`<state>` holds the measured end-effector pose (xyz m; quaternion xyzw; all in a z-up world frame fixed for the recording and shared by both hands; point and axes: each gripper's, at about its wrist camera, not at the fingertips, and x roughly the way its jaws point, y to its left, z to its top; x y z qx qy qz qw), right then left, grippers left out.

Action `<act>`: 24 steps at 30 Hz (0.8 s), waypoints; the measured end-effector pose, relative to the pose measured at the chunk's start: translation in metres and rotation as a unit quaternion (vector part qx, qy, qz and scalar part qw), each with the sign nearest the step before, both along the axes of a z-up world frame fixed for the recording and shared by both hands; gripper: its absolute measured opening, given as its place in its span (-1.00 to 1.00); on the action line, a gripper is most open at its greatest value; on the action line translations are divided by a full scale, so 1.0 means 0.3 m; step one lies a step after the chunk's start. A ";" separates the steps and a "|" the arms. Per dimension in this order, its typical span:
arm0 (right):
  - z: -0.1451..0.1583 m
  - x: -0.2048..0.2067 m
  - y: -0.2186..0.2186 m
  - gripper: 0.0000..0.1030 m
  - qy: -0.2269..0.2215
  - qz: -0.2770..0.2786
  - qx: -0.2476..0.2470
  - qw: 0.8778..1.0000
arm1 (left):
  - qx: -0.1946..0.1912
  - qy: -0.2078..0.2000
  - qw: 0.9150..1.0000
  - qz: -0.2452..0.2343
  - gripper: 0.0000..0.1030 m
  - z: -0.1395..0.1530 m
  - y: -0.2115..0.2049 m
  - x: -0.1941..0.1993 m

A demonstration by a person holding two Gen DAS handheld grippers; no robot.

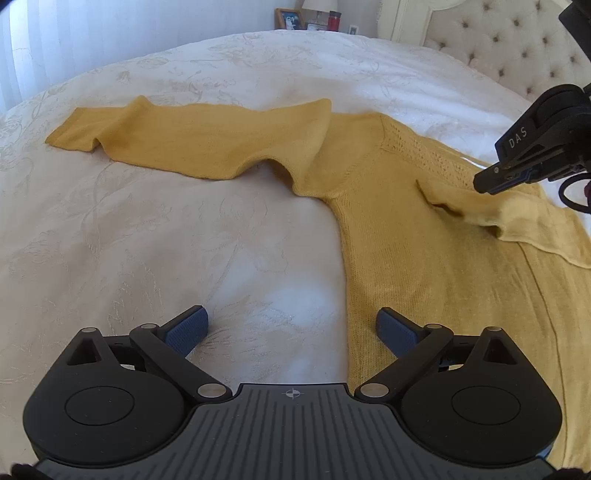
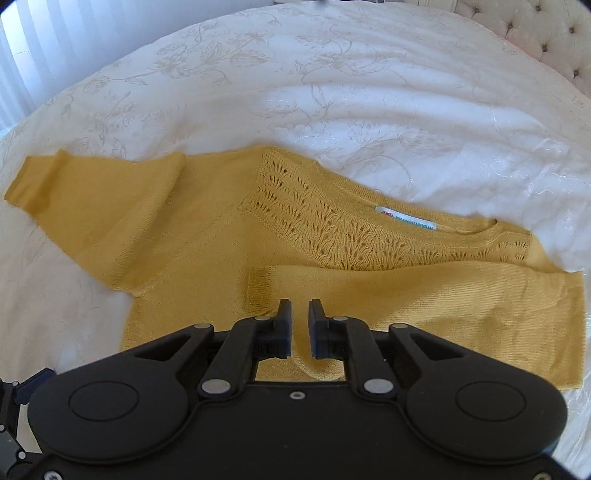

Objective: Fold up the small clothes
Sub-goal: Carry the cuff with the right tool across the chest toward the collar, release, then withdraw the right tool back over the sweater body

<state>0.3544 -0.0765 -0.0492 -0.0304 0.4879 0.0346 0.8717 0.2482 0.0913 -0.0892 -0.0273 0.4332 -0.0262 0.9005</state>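
A mustard-yellow knit sweater [image 1: 424, 266] lies flat on the white bed, its left sleeve [image 1: 192, 144] stretched out to the left. My left gripper [image 1: 291, 328] is open and empty, low over the sweater's left side edge. My right gripper [image 1: 491, 181] shows at the right of the left wrist view, pinching the cuff of the right sleeve [image 1: 480, 210], which lies folded across the body. In the right wrist view the right gripper [image 2: 300, 325] has its jaws nearly closed over the folded sleeve [image 2: 443, 306]. The lace yoke and neck label [image 2: 406, 221] lie beyond.
The white embroidered bedspread [image 1: 166, 240] surrounds the sweater. A tufted headboard [image 1: 517, 40] stands at the back right. A nightstand with photo frames and a red can [image 1: 334, 20] is behind the bed.
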 end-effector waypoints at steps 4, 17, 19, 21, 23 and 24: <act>0.015 0.031 -0.011 -0.61 -0.013 -0.024 0.006 1.000 | 0.021 0.012 1.000 -0.010 0.93 -0.010 -0.018 -0.009; -0.166 0.048 0.183 0.06 0.005 0.001 -0.102 0.995 | 0.017 0.015 1.000 -0.020 0.93 -0.007 -0.021 -0.026; -0.180 0.049 0.175 -0.21 0.011 -0.004 -0.096 0.995 | 0.015 0.016 1.000 -0.021 0.93 -0.004 -0.021 -0.025; -0.158 0.052 0.161 -0.76 0.006 -0.022 -0.085 0.996 | 0.011 0.018 1.000 -0.022 0.93 0.000 -0.020 -0.027; -0.109 0.056 0.142 -0.76 -0.014 -0.037 -0.048 0.998 | 0.005 0.018 1.000 -0.022 0.93 0.003 -0.015 -0.024; -0.079 0.062 0.139 -0.76 -0.027 -0.042 -0.033 0.998 | 0.002 0.019 1.000 -0.022 0.93 0.005 -0.014 -0.025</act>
